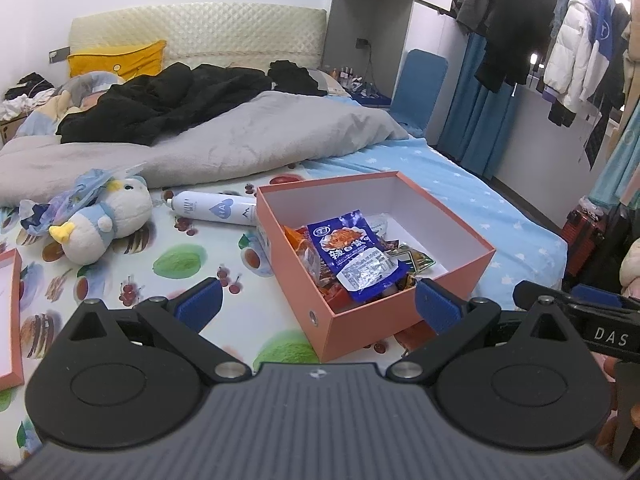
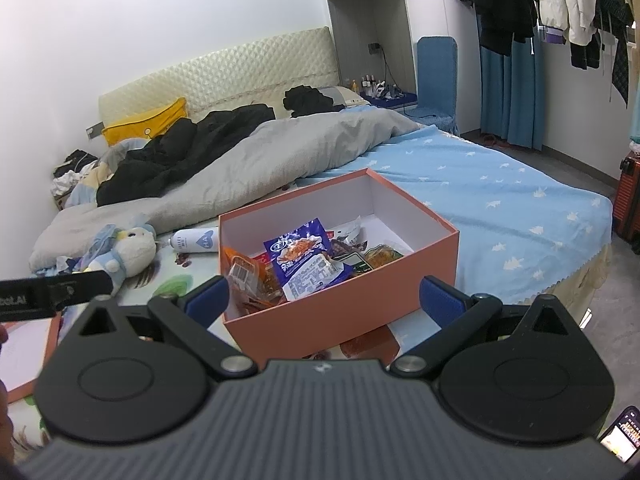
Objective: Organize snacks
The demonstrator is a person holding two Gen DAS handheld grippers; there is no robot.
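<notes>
An open orange box (image 1: 448, 220) with a white inside stands on the bed; it also shows in the right wrist view (image 2: 432, 224). Several snack packets lie in it, with a blue packet (image 1: 352, 252) on top, seen too in the right wrist view (image 2: 304, 256). My left gripper (image 1: 318, 300) is open and empty, just in front of the box's near corner. My right gripper (image 2: 324, 298) is open and empty, at the box's near wall. The box lid (image 1: 10, 316) lies at the far left.
A plush toy (image 1: 108, 216) with crumpled wrappers and a white spray can (image 1: 212, 208) lie left of the box. A grey duvet (image 1: 224, 144) and black clothes cover the bed's far half. A phone (image 2: 624, 432) shows at bottom right.
</notes>
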